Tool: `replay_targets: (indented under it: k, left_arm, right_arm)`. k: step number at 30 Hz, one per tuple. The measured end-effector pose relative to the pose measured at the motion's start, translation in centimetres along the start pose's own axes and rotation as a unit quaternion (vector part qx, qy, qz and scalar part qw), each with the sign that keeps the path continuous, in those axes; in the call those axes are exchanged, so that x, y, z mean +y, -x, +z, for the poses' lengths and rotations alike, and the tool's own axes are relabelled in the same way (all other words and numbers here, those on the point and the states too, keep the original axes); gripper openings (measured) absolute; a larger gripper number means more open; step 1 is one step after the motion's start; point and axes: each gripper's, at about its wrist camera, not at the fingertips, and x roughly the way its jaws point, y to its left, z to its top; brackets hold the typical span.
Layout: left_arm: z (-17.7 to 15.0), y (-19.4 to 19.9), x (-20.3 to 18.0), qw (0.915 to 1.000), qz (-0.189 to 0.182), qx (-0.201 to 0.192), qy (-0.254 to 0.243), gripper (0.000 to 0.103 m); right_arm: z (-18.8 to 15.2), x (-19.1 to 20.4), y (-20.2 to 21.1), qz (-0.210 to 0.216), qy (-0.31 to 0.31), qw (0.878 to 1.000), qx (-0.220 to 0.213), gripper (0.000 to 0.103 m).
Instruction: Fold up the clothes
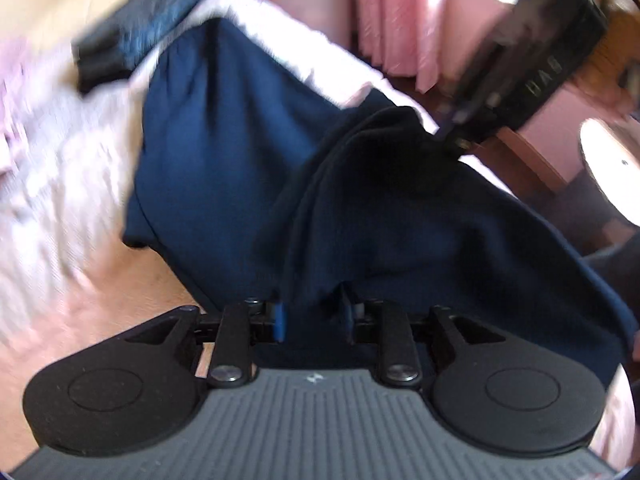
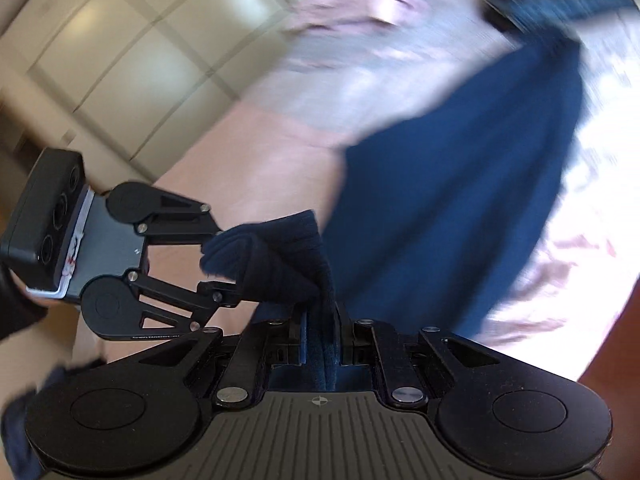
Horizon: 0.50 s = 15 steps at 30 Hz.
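Observation:
A navy blue garment stretches from the bed down toward me, held up by both grippers. My left gripper is shut on a bunched edge of it; the cloth covers the fingertips. My right gripper is shut on another edge of the navy garment, with fabric pinched between its pads. In the right wrist view the left gripper shows at the left, clamped on a ribbed fold. In the left wrist view the right gripper shows at upper right, gripping the cloth's far corner.
A bed with a pale pink-and-white cover lies under the garment. A dark folded item rests on the bed further back. Pink curtains hang behind. Cream closet panels stand to the left. A round white object is at right.

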Motion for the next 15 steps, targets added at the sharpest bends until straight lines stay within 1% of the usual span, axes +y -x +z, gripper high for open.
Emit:
replay_targets:
  k: [2,3,5,6,7,9,10,11,14,15]
  left_arm:
    - [0.1,-1.9,1.5,0.9996,-0.006,0.022,0.017,0.026]
    - [-0.3,-1.4,1.5,0.9995,-0.008,0.016,0.025,0.026]
    - [-1.2,-0.4,1.4,0.9991,-0.011,0.004,0.04,0.026]
    - [-1.6,0.2,1.4,0.9988,-0.012,-0.002,0.048,0.026]
    - [-2.0,0.7,1.4,0.9983,-0.014,-0.008,0.055,0.026]
    - [-2.9,1.7,1.4,0.9971,-0.017,-0.02,0.071,0.026]
    - [-3.3,2.2,1.3,0.9964,-0.021,-0.027,0.078,0.028]
    - [-3.6,2.1,0.6,0.9953,-0.036,-0.033,0.083,0.032]
    - [-4.5,-0.2,-1.5,0.9959,-0.058,-0.011,0.068,0.032]
    - [-5.3,-1.0,-2.1,0.9967,-0.056,-0.001,0.059,0.032]
  right_arm:
    - [0.6,-1.9,-0.1,-0.013,-0.027,0.999,0.013,0.012]
    - [0.8,-2.8,-0.1,-0.02,-0.041,0.999,0.019,0.014]
    - [1.4,-4.7,-0.2,-0.033,-0.068,0.997,0.032,0.016]
    - [1.7,-5.7,-0.2,-0.04,-0.081,0.995,0.039,0.019]
    - [1.9,-6.2,0.1,-0.047,-0.088,0.994,0.038,0.025]
    - [2.0,-5.7,1.7,-0.062,-0.084,0.994,0.013,0.031]
    - [2.0,-5.6,2.1,-0.065,-0.085,0.994,0.004,0.031]
    - [1.9,-5.5,2.4,-0.065,-0.085,0.994,-0.002,0.031]
    - [1.2,-6.0,1.6,-0.075,-0.07,0.995,0.007,0.031]
    - [0.9,-6.2,1.3,-0.08,-0.065,0.995,0.011,0.031]
